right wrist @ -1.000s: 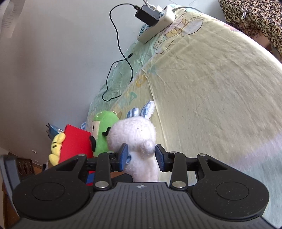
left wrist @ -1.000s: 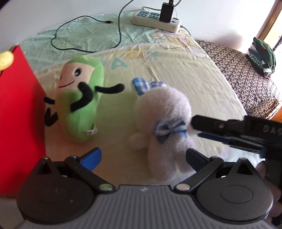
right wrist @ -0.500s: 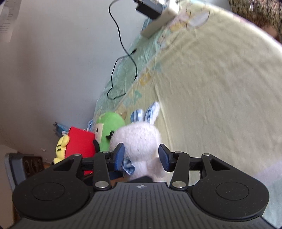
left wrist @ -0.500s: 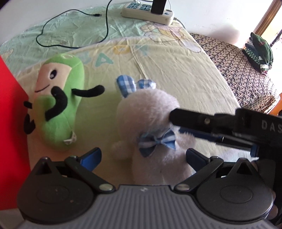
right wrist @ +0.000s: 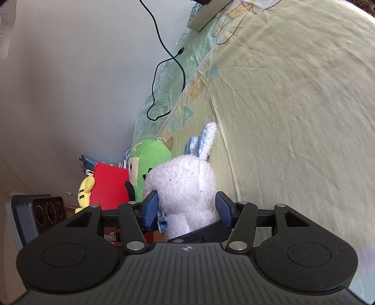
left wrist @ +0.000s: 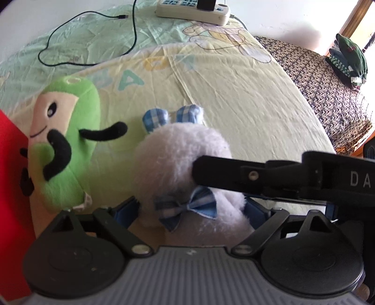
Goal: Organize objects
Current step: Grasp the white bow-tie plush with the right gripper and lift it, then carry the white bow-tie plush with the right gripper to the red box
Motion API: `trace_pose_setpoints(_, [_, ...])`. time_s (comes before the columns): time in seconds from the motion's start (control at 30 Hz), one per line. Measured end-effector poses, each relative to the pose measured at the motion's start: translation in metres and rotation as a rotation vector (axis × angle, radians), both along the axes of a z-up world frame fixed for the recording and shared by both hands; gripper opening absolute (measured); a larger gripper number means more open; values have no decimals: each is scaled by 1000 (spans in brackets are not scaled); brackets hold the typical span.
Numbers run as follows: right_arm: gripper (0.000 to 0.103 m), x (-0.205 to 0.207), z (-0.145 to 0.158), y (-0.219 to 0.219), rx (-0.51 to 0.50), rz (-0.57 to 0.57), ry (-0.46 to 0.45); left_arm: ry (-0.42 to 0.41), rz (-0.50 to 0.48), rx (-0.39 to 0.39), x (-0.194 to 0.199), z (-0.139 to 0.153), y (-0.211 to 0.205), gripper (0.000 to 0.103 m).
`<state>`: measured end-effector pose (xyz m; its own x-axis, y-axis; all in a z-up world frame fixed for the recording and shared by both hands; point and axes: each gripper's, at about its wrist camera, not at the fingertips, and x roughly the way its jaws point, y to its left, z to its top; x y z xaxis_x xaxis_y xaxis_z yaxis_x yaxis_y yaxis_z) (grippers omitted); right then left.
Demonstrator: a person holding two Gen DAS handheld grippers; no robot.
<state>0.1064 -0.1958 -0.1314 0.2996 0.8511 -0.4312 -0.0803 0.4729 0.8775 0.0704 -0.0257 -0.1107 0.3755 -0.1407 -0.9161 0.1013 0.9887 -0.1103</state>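
Note:
A white bunny plush (left wrist: 182, 152) with blue checked ears and a blue bow stands on the pale yellow sheet (left wrist: 234, 93). Its body sits between the wide-spread blue pads of my left gripper (left wrist: 191, 211), which is open. From the right, a black finger (left wrist: 234, 174) of my right gripper lies pressed across the bunny's head. In the right wrist view the bunny (right wrist: 185, 183) fills the gap of my right gripper (right wrist: 187, 208), both pads touching its sides. A green plush (left wrist: 68, 140) with black arms lies just left of it.
A red box (left wrist: 11, 187) stands at the left edge, with a yellow plush (right wrist: 85, 190) behind it. A power strip (left wrist: 192, 10) and a black cable (left wrist: 93, 35) lie at the far end. Folded clothes (left wrist: 349, 61) sit on a patterned cover (left wrist: 323, 89).
My left gripper has come forward, so the bunny's body now sits between its fingers. The right gripper's pads have spread a little wider around the bunny.

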Motion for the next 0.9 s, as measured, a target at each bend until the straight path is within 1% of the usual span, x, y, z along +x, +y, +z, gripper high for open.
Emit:
trace_pose_setpoints(0.13, [53,3,-1,7,14,23,6,-14,-33,61,0,-1,-8,87])
trace_pose_setpoints(0.2, [53,3,1,9,6,30,-2,-16,-37,72,0,-1,-9,86])
trace_pose_setpoints(0.27, [53,3,1,9,3,34,-3,-14,-35,66,2,-1,-7,86])
trace_pose_setpoints(0.53, [50,-4,6,4,5,22,6,-15,-38,51,-3,3,-7,79])
trace_pose_setpoints(0.67, [50,-11,9,0,11,12,11,-18,-47,38,-9,7,-8,78])
trace_pose_setpoints(0.9, [50,-24,17,-4,20,-1,-1,-43,-67,38,-24,16,-12,78])
